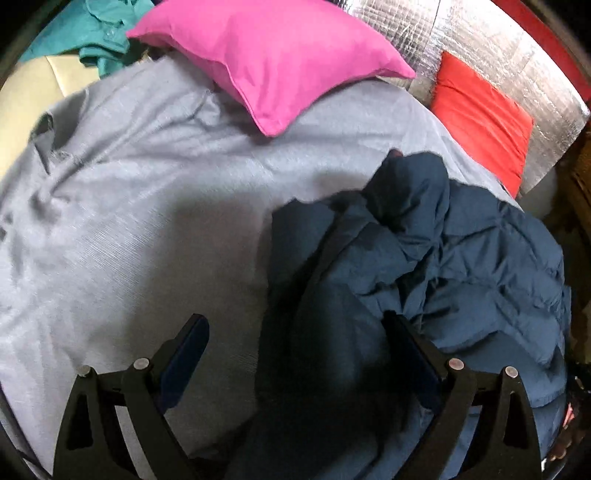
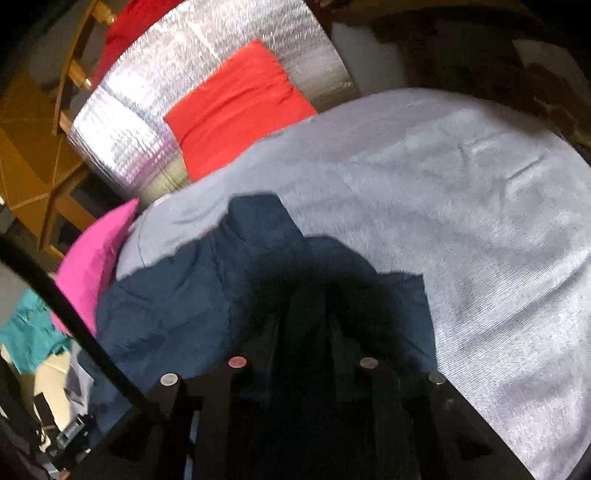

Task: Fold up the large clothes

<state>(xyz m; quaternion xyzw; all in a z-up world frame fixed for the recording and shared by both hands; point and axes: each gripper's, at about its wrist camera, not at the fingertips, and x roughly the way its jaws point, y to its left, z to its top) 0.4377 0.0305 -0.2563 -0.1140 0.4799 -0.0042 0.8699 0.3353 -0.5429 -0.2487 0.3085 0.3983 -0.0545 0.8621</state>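
A dark blue quilted jacket [image 1: 461,266] lies crumpled on the grey bed cover [image 1: 129,206]. My left gripper [image 1: 295,328] is open, its fingers spread wide; dark jacket fabric hangs between them, not pinched. In the right wrist view the jacket [image 2: 192,295] bunches up right in front of my right gripper [image 2: 303,325], whose fingers stand close together with a fold of the jacket clamped between them. The gripped fold is dark and in shadow.
A pink pillow [image 1: 273,62] and a red cushion [image 1: 484,118] lie at the far side against silver foil padding [image 1: 476,37]. A teal garment [image 1: 96,33] lies at the far left. The grey cover [image 2: 461,206] stretches right. A wooden chair [image 2: 48,147] stands beyond.
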